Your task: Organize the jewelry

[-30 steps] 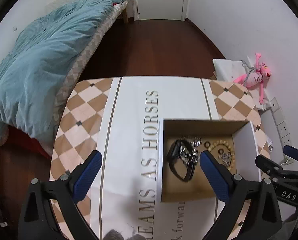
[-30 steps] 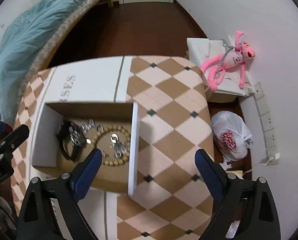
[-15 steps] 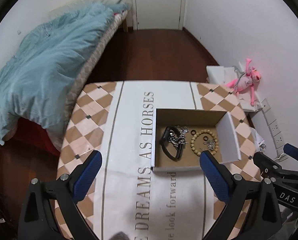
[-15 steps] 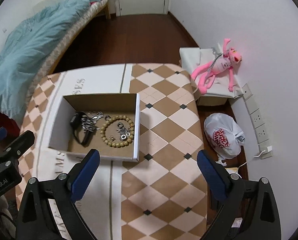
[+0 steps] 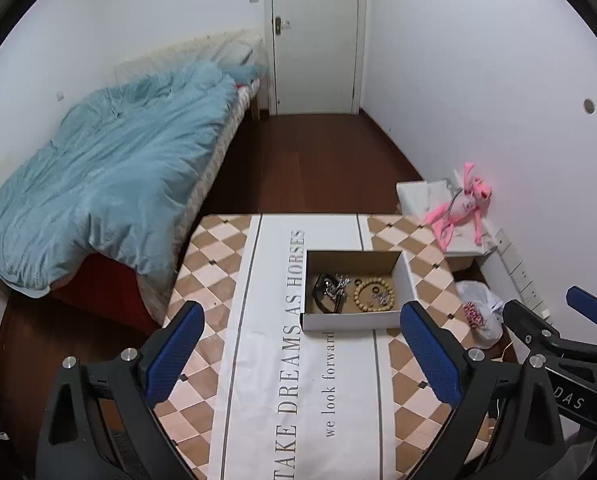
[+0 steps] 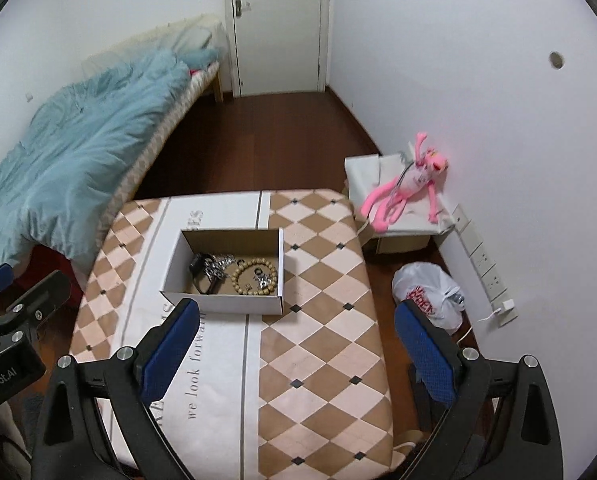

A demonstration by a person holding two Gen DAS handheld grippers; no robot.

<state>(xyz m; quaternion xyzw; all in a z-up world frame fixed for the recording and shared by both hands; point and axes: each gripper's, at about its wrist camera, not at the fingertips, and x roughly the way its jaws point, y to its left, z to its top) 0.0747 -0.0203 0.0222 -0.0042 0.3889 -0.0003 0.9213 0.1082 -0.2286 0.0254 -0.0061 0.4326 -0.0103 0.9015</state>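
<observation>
**A:** So where's the jewelry sitting right now?

**B:** All in the open cardboard box [image 5: 352,322] on the table [image 6: 322,344], which has a checkered cloth with a white lettered strip down the middle. A black watch [image 5: 323,287] lies on the left of the box floor, a shiny chain bracelet [image 6: 218,264] touching it, and a wooden bead bracelet [image 5: 372,294] on the right with a few small rings [image 6: 258,276] inside its loop.

**A:** And the tongs?

**B:** Left gripper [image 5: 302,354] is spread wide, nothing between the blue pads, hanging above the near table, well short of the box. Right gripper [image 6: 296,350] is the same, wide and holding nothing, over the checkered part.

**A:** Anything else around?

**B:** A bed with a blue duvet [image 5: 110,176] on the left, and a pink plush toy [image 6: 406,188] by the wall.
</observation>
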